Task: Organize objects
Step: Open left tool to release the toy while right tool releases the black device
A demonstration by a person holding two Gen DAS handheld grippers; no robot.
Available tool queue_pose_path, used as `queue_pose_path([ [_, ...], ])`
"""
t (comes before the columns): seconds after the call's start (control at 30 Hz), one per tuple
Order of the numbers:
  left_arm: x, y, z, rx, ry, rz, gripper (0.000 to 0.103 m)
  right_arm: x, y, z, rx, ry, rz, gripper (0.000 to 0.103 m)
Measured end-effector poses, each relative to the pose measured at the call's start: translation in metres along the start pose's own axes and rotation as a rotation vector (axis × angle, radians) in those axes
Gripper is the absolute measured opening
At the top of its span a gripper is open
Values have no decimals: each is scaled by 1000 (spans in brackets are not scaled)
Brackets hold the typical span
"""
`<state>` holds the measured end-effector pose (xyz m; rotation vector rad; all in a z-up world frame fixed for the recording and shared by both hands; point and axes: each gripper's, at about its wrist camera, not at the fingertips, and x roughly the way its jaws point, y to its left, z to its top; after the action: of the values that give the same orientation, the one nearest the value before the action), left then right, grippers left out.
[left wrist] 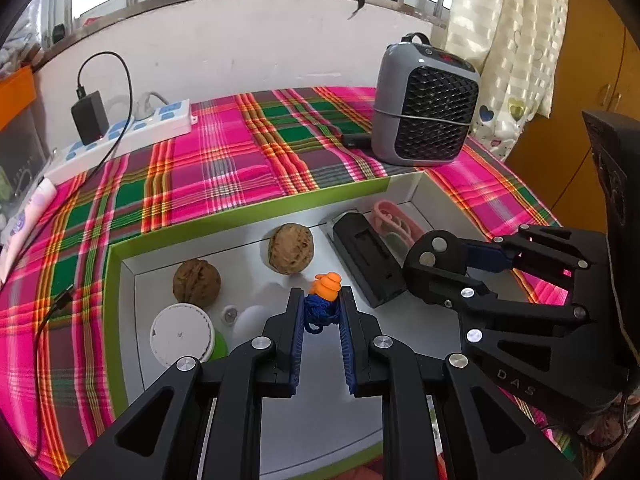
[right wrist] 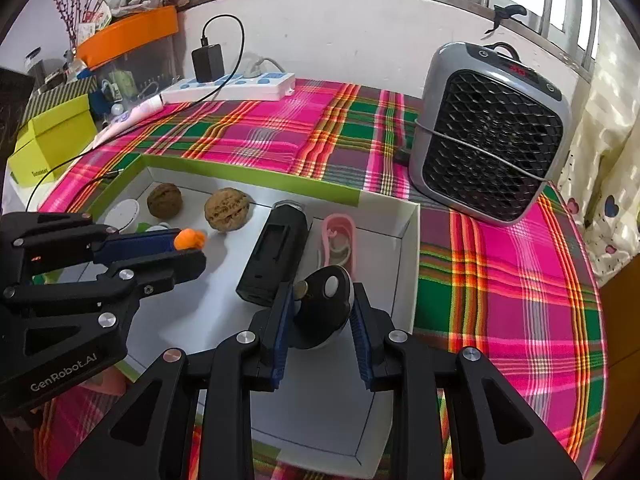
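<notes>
Blue cord [left wrist: 319, 311] under orange charm [left wrist: 327, 281]

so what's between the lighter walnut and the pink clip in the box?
The black case lies between the lighter walnut and the pink clip, on the box floor. Clearest in the right wrist view.

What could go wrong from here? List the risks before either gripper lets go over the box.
1. The left gripper pinches only the blue cord of the orange charm; it could slip out or snag on the pads when released.
2. The right gripper holds a rounded black object that may roll after release towards the black case.
3. The two grippers sit close together over the box and could collide.
</notes>
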<state>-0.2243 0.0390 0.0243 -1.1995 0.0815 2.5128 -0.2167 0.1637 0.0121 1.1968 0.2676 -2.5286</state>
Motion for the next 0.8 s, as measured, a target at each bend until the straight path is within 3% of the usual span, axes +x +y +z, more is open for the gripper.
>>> queue_pose_path([
  [0.8,16,3,4,-10,33,17,16,3,5,1,-21,-10,-9,29],
])
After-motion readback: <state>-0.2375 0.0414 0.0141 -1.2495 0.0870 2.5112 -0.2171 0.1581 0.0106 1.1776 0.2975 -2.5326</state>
